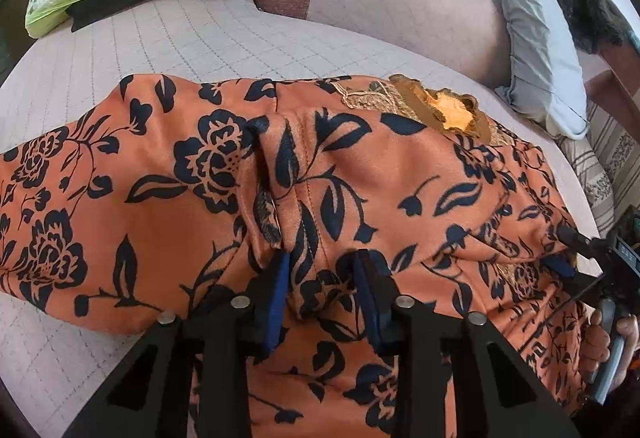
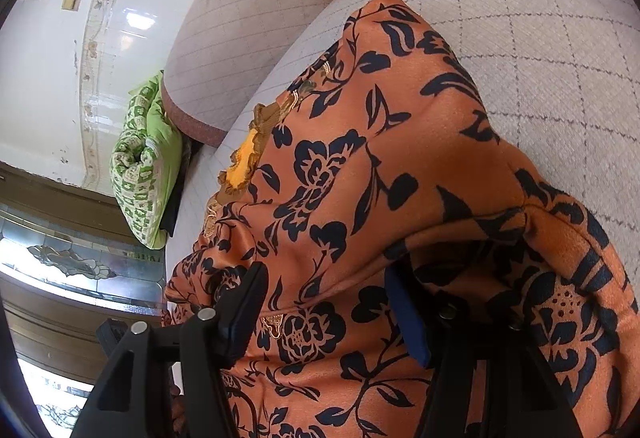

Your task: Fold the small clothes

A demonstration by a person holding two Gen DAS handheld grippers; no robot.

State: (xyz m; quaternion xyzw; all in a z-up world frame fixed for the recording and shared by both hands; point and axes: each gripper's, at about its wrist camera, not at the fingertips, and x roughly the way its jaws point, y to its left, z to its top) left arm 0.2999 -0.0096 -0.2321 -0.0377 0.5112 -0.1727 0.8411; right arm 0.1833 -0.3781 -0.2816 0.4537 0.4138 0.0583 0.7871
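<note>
Both grippers, left (image 1: pixel 322 294) and right (image 2: pixel 328 318), stand half-open with garment (image 1: pixel 320 178) bunched between fingers, seemingly pinched, its length running left-right across the frame.

Left gripper (image 1: pixel 322 274) jaws pinching orange floral garment (image 1: pixel 192 174) fold

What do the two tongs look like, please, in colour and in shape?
Both tongs, left and right, have matte black, angular plastic arms with triangular cut-outs and round silver pins at the joints. Their fingers carry flat dark blue pads. The bare right hand grips a grey handle; no sleeve shows.
</note>
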